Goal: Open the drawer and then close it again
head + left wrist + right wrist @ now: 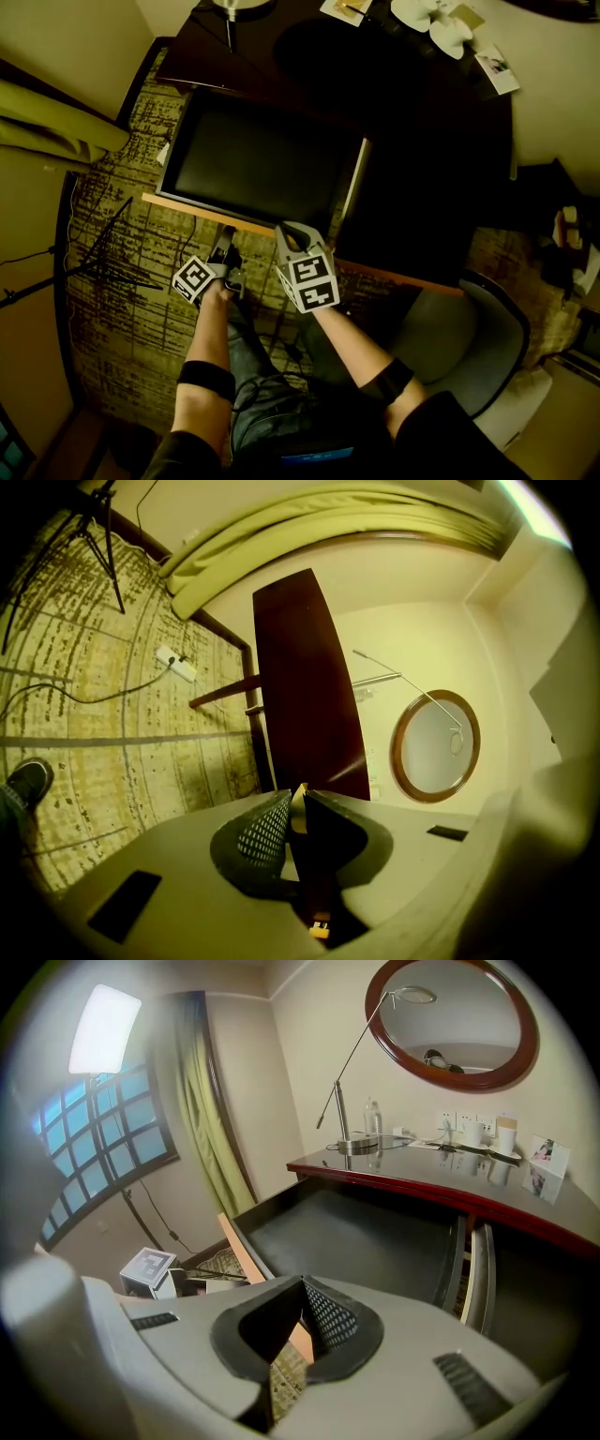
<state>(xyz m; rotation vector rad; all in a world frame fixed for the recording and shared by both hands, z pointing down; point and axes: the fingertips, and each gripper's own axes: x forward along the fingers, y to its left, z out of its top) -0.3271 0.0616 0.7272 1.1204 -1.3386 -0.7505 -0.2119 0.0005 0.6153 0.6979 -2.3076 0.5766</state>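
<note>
Drawer (253, 159) stands pulled well out of the table (422, 141), bare inside, straight ahead of both tongs. Left tongs (296, 797) are clenched on the drawer's front board (187, 207), its thin edge pinched between the pads. The grip sits left of the board's middle. Right tongs (302, 1283) are pressed together on nothing, tips just over the same board, just right of the left tongs. Opening looks done, so the step in hand is likely the push back in.

To do it well, push straight along the slides, level, no twist. The left grip is off-centre, so a one-sided shove could skew the drawer and jam it. The closed right tongs could press flat on the board beside the left to even the push. Go slow near the end and get the pads clear before the board meets the table's edge, or the tips may get nipped.

Ahead of the tongs the drawer's path looks free. The drawer's right wall (354, 183) runs close to the table's frame, so there is little slack there. A chair (469, 337) sits behind and right of the right tongs. Open carpet (122, 309) lies left of the left tongs, with a tripod (94, 267) well apart.
</note>
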